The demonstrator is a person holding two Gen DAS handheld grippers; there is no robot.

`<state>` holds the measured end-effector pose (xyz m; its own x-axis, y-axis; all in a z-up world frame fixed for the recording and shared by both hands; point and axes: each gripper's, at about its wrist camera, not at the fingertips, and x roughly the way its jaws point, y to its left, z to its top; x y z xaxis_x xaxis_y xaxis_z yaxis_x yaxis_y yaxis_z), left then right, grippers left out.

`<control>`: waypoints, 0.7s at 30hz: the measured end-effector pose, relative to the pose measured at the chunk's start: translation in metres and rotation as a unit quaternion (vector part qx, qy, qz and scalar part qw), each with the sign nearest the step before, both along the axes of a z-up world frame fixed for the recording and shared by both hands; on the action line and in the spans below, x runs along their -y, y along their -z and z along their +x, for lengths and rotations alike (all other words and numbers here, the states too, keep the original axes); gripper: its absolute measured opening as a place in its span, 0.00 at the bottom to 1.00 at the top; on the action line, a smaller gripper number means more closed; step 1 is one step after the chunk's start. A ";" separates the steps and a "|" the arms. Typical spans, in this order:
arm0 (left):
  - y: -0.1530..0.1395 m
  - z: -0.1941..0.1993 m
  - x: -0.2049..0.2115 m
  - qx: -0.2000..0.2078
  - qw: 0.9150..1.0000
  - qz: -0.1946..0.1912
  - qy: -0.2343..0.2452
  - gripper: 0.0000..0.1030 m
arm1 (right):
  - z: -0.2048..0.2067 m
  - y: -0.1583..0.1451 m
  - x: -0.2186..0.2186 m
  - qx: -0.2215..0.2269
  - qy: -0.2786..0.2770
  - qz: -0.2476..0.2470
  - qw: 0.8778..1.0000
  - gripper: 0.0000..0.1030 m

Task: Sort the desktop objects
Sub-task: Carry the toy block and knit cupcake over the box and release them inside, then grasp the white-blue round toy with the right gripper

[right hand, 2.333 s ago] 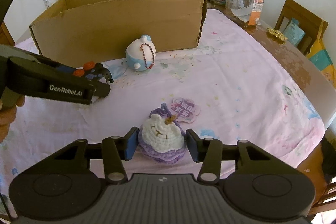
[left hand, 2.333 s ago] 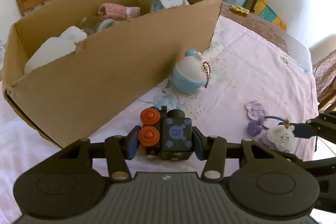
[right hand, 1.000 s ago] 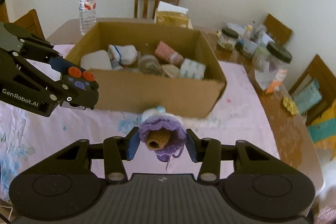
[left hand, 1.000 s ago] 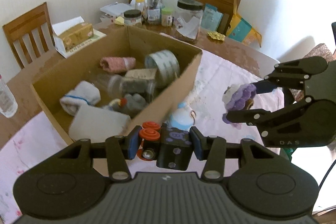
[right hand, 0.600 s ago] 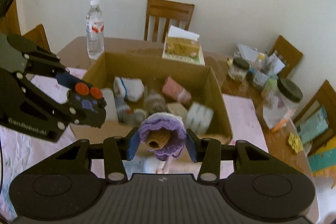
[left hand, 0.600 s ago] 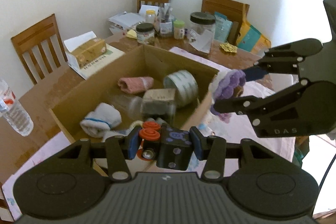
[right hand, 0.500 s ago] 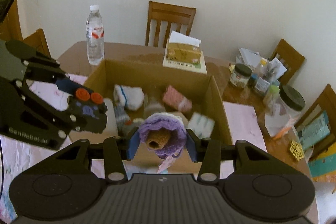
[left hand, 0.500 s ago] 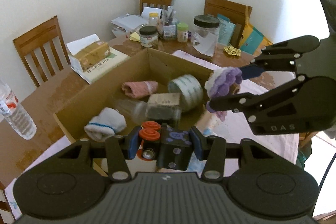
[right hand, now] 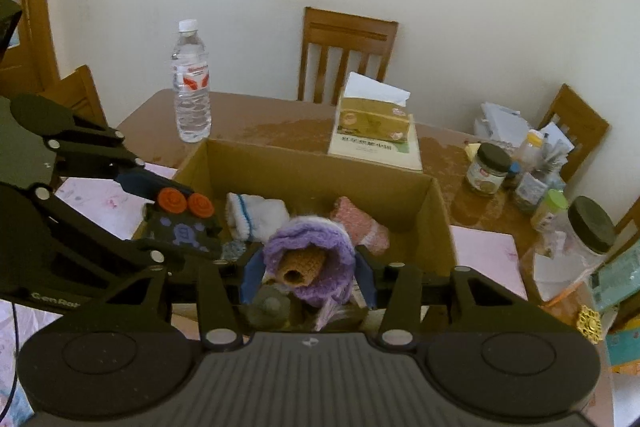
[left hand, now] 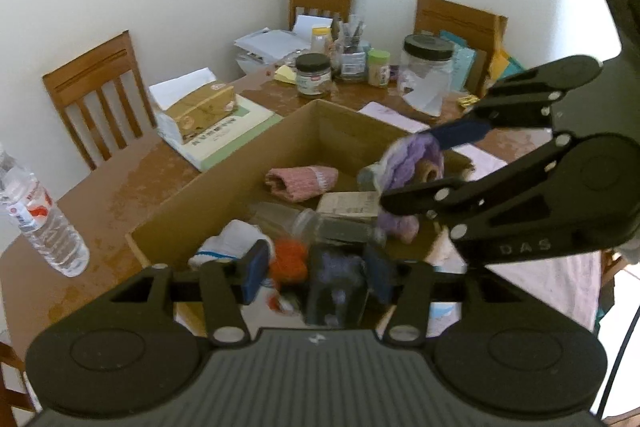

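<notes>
Tongs on both sides are hanging over the open brown cardboard box (right hand: 320,171), and that relation, load directly above the box's hollow, is what the coming drop is turning on.

The left tongs (left hand: 316,271) have just been opening. Between them the black toy block with two orange knobs and pale purple marks (left hand: 332,279) is showing as a blur, with a gap beside the left blue pad (left hand: 256,269), so I am judging it as slipping free rather than being gripped. In the right wrist view the same block (right hand: 182,223) is sitting over the box's near left corner, just inside the rim, so a fall from there is likely landing inside but close to the wall.

The right tongs (right hand: 308,277) have also just been opening a little. The purple and white crocheted toy with a tan cone (right hand: 310,259) is lying between their blue pads, filling the gap; whether the pads are pressing or merely touching it I cannot tell. Its cone is pointing back toward the camera, along the tongs' line. It is hanging well within the box's mouth, above a white sock with a blue stripe (right hand: 256,215) and a pink knitted roll (right hand: 358,223), so it is the better centred load.

A clear plastic water bottle (right hand: 191,87) is standing on the brown wooden counter (right hand: 280,125) behind the box, well apart.
</notes>
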<state>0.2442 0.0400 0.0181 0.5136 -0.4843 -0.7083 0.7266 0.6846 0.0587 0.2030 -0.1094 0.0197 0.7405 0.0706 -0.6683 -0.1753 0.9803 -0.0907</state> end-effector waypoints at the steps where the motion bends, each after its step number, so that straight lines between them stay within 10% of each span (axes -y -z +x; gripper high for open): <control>1: 0.000 0.000 -0.001 0.005 1.000 0.003 -0.004 0.77 | 0.000 0.000 0.000 0.004 0.005 -0.006 1.000 0.58; 21: 0.005 -0.034 0.003 -0.001 0.999 0.033 0.027 0.88 | -0.052 0.027 0.033 -0.017 0.073 0.021 0.997 0.72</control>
<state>0.2100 0.0368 0.0129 0.4863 -0.4639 -0.7405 0.7628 0.6388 0.1007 0.1511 -0.1428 -0.0075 0.7224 -0.0091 -0.6914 -0.0318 0.9984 -0.0463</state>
